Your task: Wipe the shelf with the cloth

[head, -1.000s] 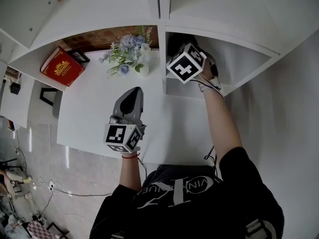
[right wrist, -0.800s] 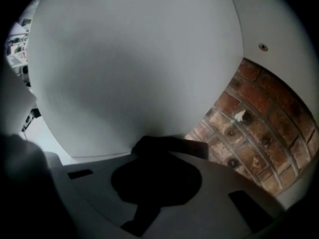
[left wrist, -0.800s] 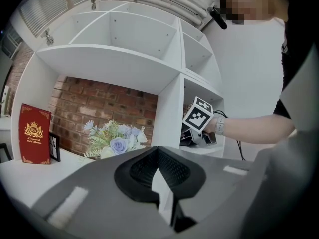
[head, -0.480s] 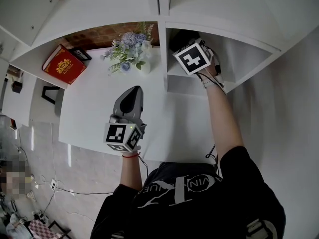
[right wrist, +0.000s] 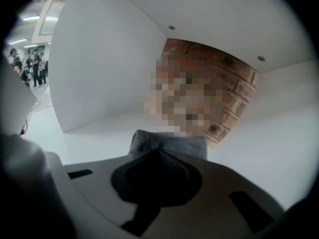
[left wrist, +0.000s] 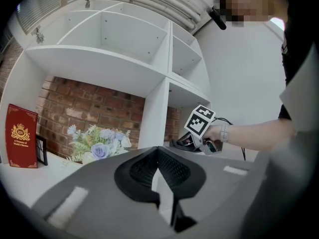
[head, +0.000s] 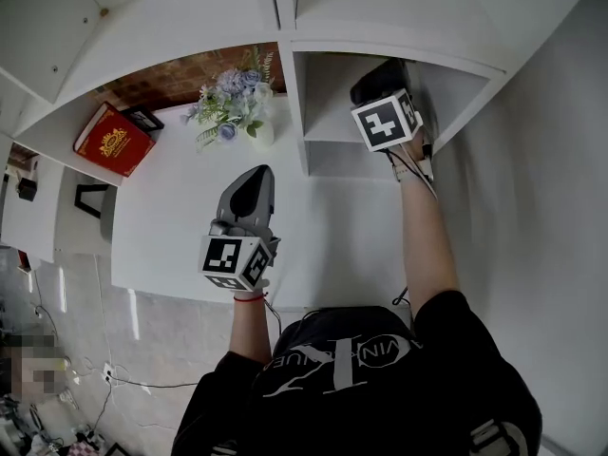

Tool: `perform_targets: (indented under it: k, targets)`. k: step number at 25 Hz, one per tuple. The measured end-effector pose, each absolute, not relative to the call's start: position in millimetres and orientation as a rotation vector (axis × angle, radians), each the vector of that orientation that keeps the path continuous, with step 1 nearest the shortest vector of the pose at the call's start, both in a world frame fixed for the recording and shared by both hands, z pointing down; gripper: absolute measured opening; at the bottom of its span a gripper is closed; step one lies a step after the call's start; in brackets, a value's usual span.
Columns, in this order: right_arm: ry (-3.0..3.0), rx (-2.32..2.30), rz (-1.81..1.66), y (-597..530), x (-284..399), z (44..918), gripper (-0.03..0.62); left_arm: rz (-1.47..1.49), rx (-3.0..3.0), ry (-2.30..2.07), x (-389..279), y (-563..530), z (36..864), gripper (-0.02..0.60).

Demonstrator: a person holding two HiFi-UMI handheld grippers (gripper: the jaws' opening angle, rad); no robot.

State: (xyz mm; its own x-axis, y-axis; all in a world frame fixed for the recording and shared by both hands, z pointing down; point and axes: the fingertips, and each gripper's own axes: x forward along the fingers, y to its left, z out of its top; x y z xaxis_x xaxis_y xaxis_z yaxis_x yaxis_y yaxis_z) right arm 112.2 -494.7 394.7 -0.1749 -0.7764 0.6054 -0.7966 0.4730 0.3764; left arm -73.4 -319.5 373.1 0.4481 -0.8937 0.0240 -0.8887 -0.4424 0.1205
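Observation:
My right gripper (head: 378,79) reaches into the low right compartment of the white shelf (head: 332,126), near its right wall. It is shut on a grey cloth (right wrist: 169,142), which bunches just past the jaw tips and rests on the compartment floor (right wrist: 99,128). In the left gripper view the right gripper (left wrist: 187,142) lies low on that floor, under its marker cube. My left gripper (head: 258,172) hangs over the white desk (head: 190,226), away from the shelf, shut with nothing in it. Its jaws (left wrist: 158,156) meet at the tip.
A bunch of pale blue flowers (head: 231,103) stands left of the upright divider (head: 293,112). A red book (head: 114,139) and a small black frame (head: 144,119) sit at the far left. Brick wall backs the shelf. A white wall (head: 532,188) closes the right side.
My right gripper has slid with the cloth from the left side of the compartment over to its right side. The left gripper has held still.

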Motion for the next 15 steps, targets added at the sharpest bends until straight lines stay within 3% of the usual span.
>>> perform_targets:
  k: [12,13,15]
  targets:
    - [-2.064,1.356,0.096,-437.6,145.2,392.4,0.011,-0.096,2.69,-1.42,-31.3,-312.4,362.1,0.011]
    - [-2.147,1.333,0.121,-431.0,142.3,389.4,0.024,-0.098,2.69,-1.419,-31.6,-311.9,362.1,0.011]
    - [-2.276,1.256,0.133,-416.9,135.5,381.0,0.186,-0.101,2.69,-1.415,-32.1,-311.7,361.8,0.011]
